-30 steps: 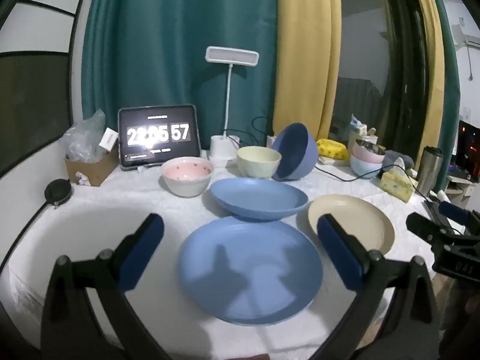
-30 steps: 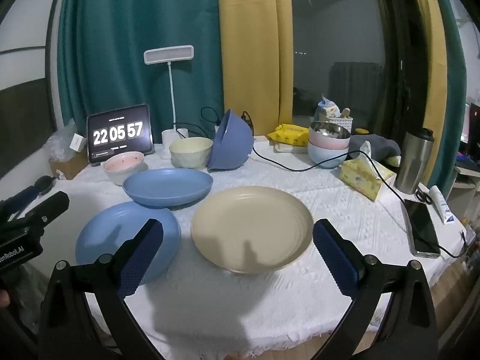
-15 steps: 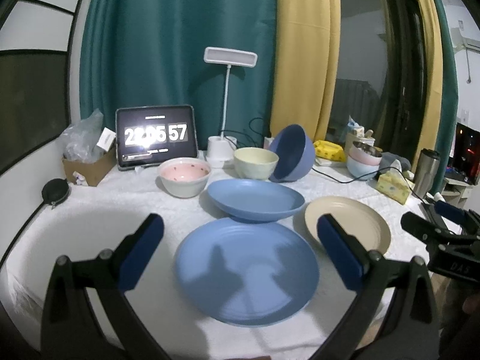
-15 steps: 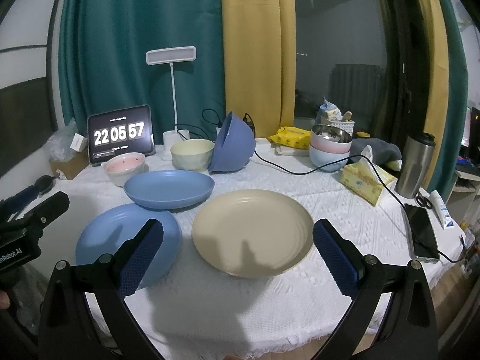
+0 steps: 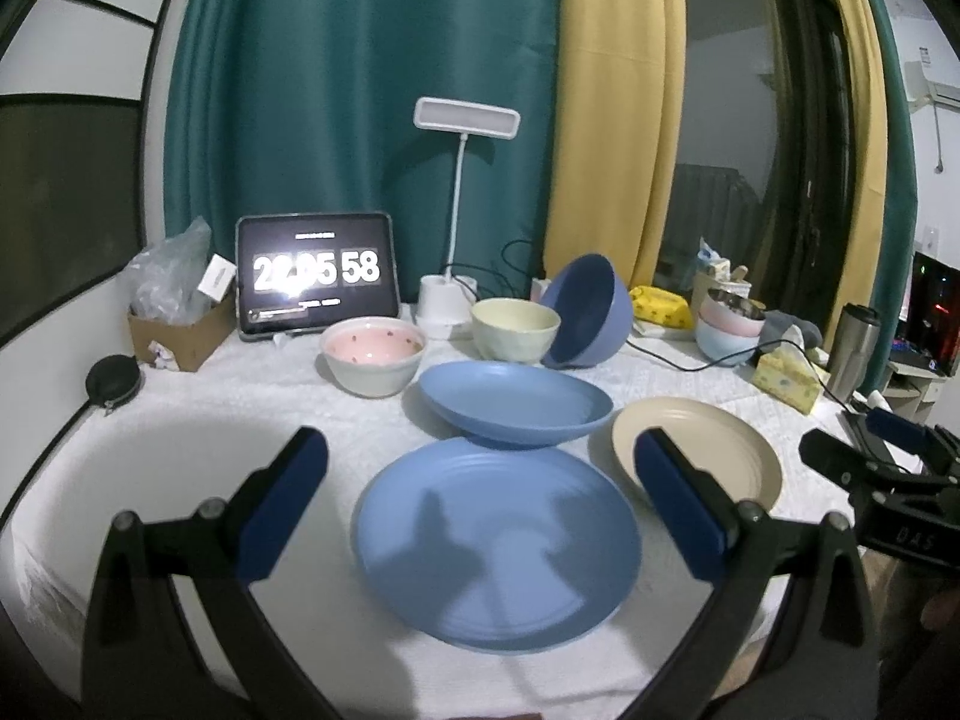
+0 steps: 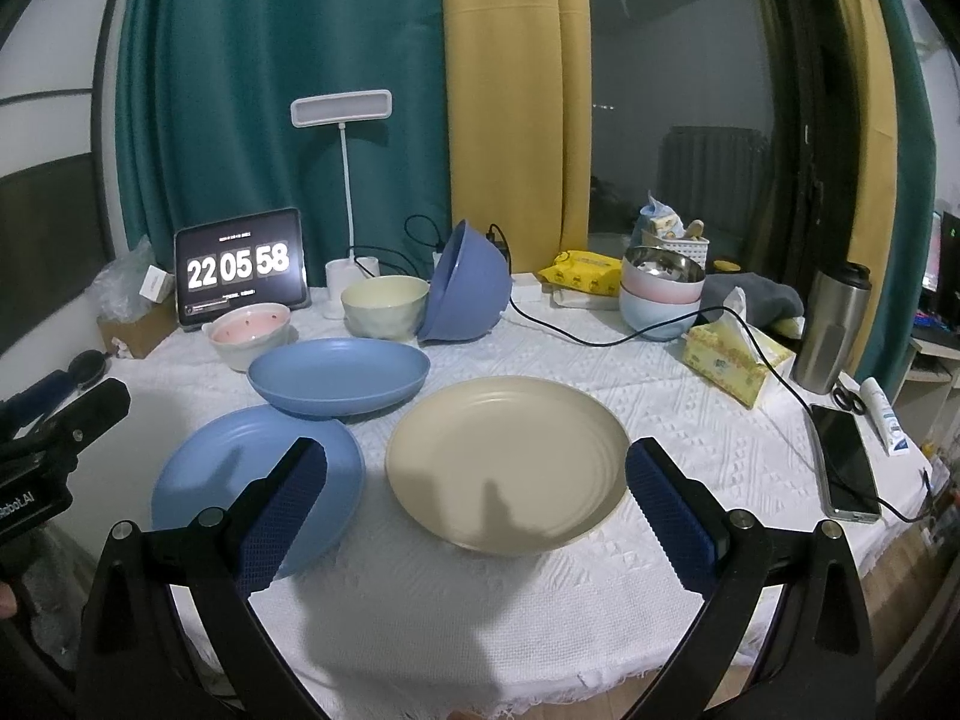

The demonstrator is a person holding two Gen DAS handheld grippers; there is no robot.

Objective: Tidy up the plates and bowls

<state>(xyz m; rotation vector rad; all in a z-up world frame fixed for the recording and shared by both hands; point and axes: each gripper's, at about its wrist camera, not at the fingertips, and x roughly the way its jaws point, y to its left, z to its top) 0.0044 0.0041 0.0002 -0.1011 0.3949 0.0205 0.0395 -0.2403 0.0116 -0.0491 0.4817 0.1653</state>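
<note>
On the cloth-covered desk (image 6: 540, 588), nothing is gripped: both grippers' jaws are held apart. The tilted blue bowl (image 6: 465, 291) could be toppled by careless reaching.

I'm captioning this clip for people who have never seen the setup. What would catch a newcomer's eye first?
Probably the plates spread at the table's near edge: a flat blue plate before the left tongs, a beige plate before the right tongs, a deeper blue dish behind. Next, the dark blue bowl tipped against a cream bowl, and the glowing clock tablet at the back left.
</note>
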